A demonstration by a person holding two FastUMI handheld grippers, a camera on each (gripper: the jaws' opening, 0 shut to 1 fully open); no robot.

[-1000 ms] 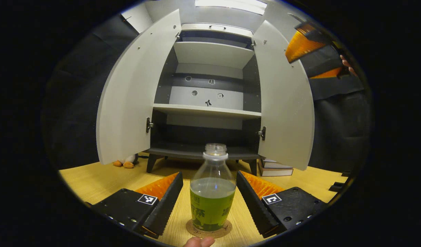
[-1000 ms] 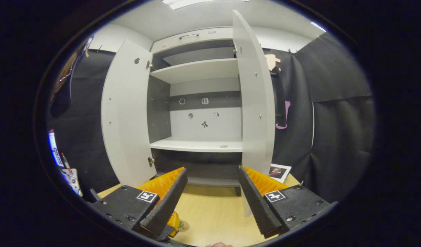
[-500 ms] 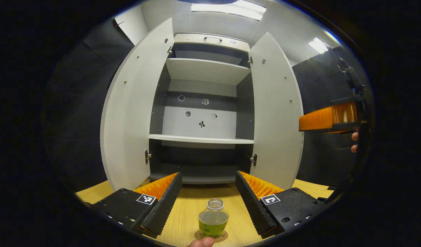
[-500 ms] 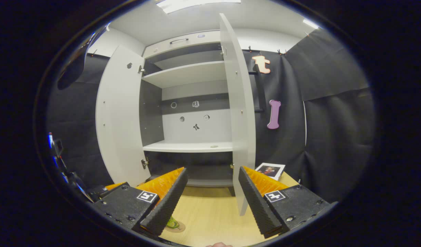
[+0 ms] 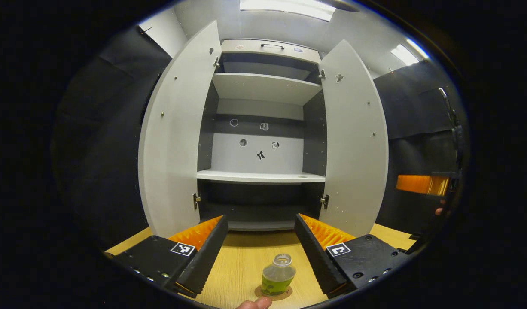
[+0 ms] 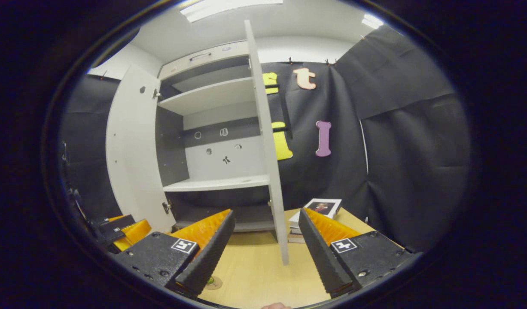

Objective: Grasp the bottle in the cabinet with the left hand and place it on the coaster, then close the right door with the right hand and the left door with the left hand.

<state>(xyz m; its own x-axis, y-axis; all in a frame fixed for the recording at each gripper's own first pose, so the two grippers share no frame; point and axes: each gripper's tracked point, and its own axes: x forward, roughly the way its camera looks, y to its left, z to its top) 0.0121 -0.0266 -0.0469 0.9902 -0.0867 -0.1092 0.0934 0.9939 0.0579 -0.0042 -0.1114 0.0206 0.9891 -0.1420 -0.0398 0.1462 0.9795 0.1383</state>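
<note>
In the right gripper view the coaster (image 6: 213, 282) peeks out from behind a finger, and the bottle on it is hard to see. In the left gripper view the bottle (image 5: 278, 274) stands on the coaster (image 5: 277, 293), low between the fingers, touching neither. The left gripper (image 5: 260, 253) is wide and holds nothing. The right gripper (image 6: 266, 253) is wide too, with the right door (image 6: 266, 141) edge-on between its fingers. Both doors are open

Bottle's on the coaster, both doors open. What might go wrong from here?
The right door stands edge-on just ahead of the open right tool; a push may glance off its thin edge. The uncapped bottle on the coaster sits between the left tool's fingers; swinging toward the left door might tip it.
</note>
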